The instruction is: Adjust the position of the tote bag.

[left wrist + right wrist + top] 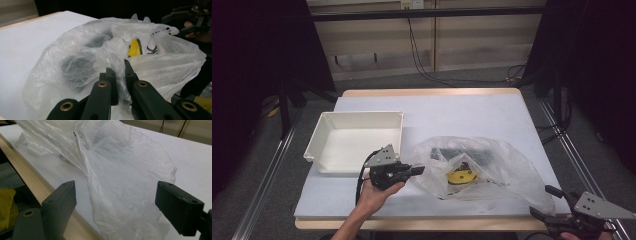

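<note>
Thin translucent plastic bag [482, 167] lies crumpled on the near-right part of the white worktop [472, 112], dark items and a yellow round item [462, 176] showing through the film. My left tongs [418, 170] are pressed together, pinching a gathered fold of film at the bag's left edge. My right tongs [546, 202] sit at the near-right corner, spread wide; the bag's loose right end [130, 195] lies between them, pads not on it. White rectangular plastic bin [362, 116] stands just left of the bag, nothing visible in it.

Risks, my read:
- film is thin, so the left pinch could tear or slip if I pull hard
- only one side held, so lifting now likely tips contents out toward the near edge
- right tongs closing on air, since the film is floppy

Print: black lettering on the bag, looks like "K" [152, 49], rest unreadable.
</note>
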